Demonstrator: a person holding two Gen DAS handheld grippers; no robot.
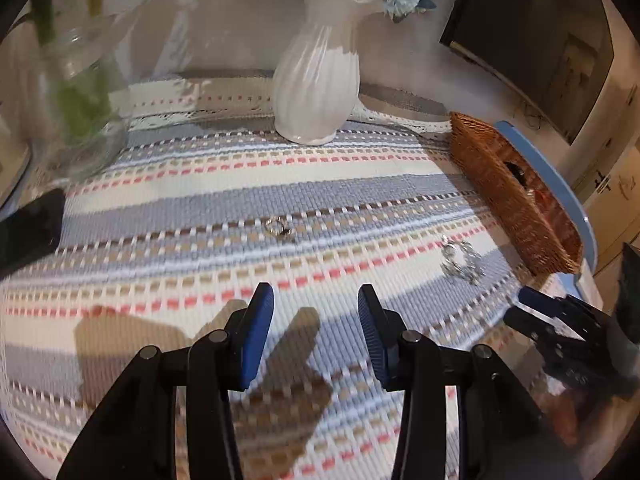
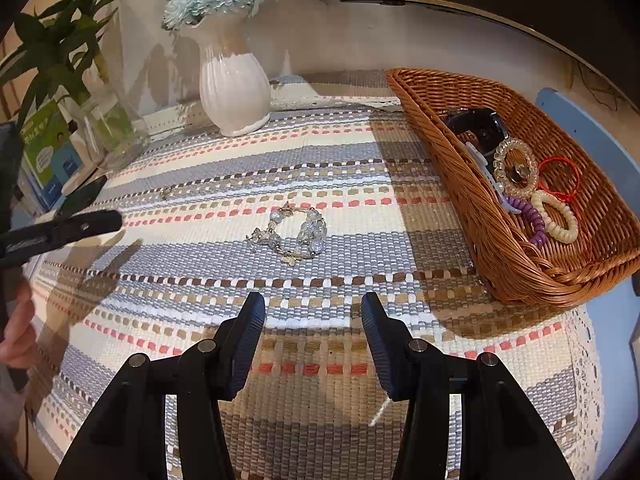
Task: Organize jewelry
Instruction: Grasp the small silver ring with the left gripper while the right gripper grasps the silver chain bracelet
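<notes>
**Two loose pieces on the mat, both tools empty**

Bracelet (image 2: 291,234) lies flat on the striped mat (image 2: 320,152), at 12 o'clock from the right tool (image 2: 313,340) and near it. Ring (image 1: 279,229) sits farther left on the mat, at 12 o'clock from the left tool (image 1: 316,330), apart from it. Basket (image 2: 500,248) stands at 2 o'clock of the bracelet on the bench, already holding hair ties and a dark item.

Left tool: jaws parted, nothing between the pads. Right tool: same, released and empty.

Handling, judged: the bracelet looks light and floppy, clear beads on thin wire or links, so it will sag and swing once lifted. Beads are likely slick and may chip. Best hold is across one beaded side, pads pinching the strand, not the small leaf charms. The woven mat gives a little, so the pads can press down beside the strand.

The ring is tiny, hard and smooth, likely to skid or pop out. It is blurred in both views, so possibly it is a pair of rings or a clasp. Pinch it across the band, pads low to the mat.
</notes>
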